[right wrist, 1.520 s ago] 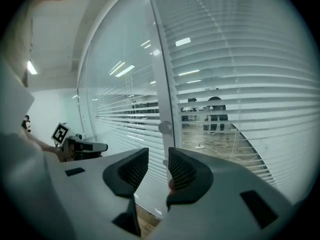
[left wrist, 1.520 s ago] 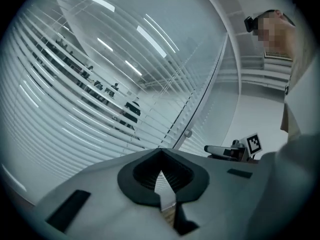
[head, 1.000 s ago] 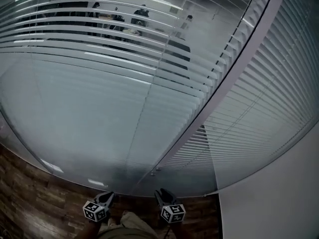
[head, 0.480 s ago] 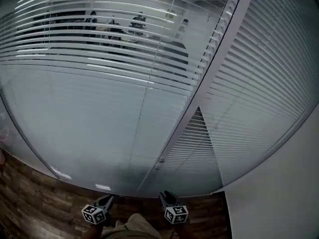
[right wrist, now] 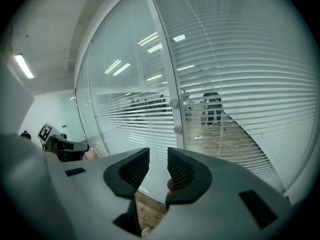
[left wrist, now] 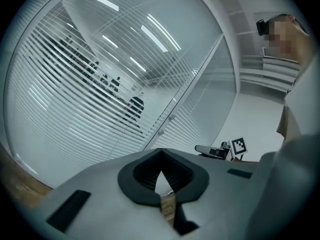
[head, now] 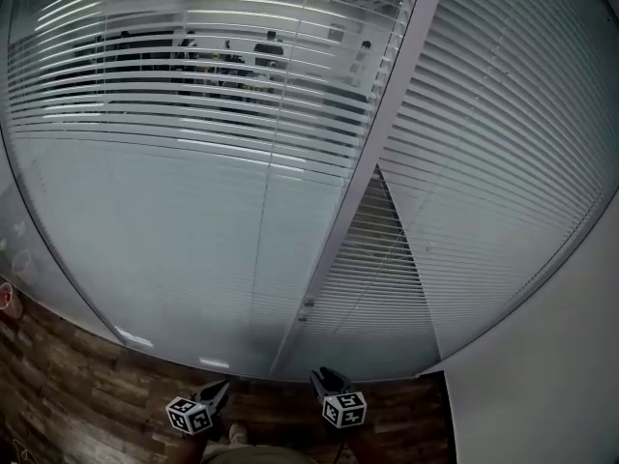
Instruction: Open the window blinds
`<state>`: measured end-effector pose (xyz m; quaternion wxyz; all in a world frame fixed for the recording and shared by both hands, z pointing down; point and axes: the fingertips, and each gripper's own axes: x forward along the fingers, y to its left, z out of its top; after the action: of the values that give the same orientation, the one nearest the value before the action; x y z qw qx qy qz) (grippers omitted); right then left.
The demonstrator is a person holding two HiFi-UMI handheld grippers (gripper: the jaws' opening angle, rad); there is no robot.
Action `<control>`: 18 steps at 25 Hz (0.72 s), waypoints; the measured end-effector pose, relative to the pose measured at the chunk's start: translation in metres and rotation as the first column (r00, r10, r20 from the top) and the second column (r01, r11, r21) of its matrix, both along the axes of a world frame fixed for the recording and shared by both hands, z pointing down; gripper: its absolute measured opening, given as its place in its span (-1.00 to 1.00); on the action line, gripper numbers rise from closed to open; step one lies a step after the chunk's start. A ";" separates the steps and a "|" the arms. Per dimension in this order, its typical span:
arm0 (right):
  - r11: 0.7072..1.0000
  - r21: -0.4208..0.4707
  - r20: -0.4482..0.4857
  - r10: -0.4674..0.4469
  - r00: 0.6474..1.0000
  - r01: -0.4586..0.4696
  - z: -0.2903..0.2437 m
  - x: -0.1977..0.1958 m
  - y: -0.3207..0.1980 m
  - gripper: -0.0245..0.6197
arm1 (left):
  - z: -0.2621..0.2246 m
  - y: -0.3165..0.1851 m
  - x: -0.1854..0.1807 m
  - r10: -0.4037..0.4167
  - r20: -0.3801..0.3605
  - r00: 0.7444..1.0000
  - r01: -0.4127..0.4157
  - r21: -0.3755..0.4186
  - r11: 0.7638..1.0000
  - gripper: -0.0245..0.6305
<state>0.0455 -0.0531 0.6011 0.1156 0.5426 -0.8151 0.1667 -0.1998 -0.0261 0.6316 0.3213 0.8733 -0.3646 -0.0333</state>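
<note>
Facing a glass partition hung with window blinds (head: 193,114): two panels either side of a white frame post (head: 372,153), slats level, dark shapes showing between the upper ones. Head view alone gives the wood-plank floor (head: 58,375), the white wall (head: 551,375) at right, and both grippers low, clear of the glass. Left gripper (left wrist: 160,153): its own view shows the jaw tips together, nothing between; also the person's torso (left wrist: 300,134). Right gripper (right wrist: 158,160): jaws apart, empty, aimed at the post; its view adds round knobs (right wrist: 174,104) close up and a ceiling lamp (right wrist: 24,66). Printed matter: black-and-white square markers on each cube (head: 190,415).
</note>
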 end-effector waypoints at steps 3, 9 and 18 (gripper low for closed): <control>0.999 0.011 0.010 -0.030 0.999 0.030 -0.009 0.005 0.014 -0.55 | -0.003 0.024 0.018 0.007 0.000 1.000 -0.007 -0.006 1.000 -0.89; 0.999 -0.004 0.046 -0.051 0.998 0.051 -0.031 0.030 0.057 -0.55 | -0.018 0.071 0.064 0.029 0.002 1.000 -0.029 -0.045 0.999 -0.89; 0.997 -0.032 0.086 -0.061 0.994 0.064 -0.025 0.053 0.117 -0.55 | -0.035 0.143 0.132 0.109 0.015 0.994 -0.108 -0.022 0.994 -0.89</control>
<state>0.0981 0.0642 0.5756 0.0952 0.5070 -0.8330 0.2000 -0.0681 0.1167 0.5964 0.3290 0.8886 -0.3195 -0.0048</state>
